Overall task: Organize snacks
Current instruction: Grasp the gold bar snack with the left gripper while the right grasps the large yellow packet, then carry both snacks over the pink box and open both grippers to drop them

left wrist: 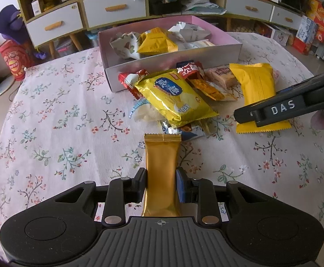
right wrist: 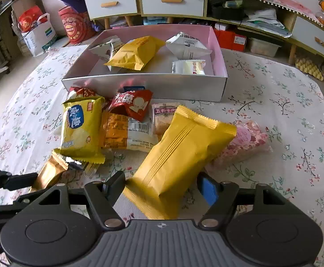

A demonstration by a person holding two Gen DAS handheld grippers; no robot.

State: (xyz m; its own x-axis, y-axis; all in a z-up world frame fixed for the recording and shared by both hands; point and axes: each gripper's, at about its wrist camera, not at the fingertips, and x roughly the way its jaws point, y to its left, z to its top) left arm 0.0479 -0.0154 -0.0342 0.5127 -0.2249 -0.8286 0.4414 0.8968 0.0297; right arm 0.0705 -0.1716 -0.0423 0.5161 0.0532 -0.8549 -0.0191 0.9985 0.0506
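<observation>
Your left gripper [left wrist: 162,184] was clamped on the gold bar packet [left wrist: 162,166], the box [left wrist: 175,64] lying at twelve o'clock beyond the snack pile [left wrist: 179,93]. Lift it clear before crossing. Your right gripper [right wrist: 162,189] stood parted around the yellow packet [right wrist: 179,155], pads not touching; centre it first. Bare tablecloth [right wrist: 284,166] lay at three o'clock.

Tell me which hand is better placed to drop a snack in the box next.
Left. The left gripper is already shut on the gold bar; the right gripper only straddles the yellow pack, not gripping. The box lies straight ahead.
</observation>
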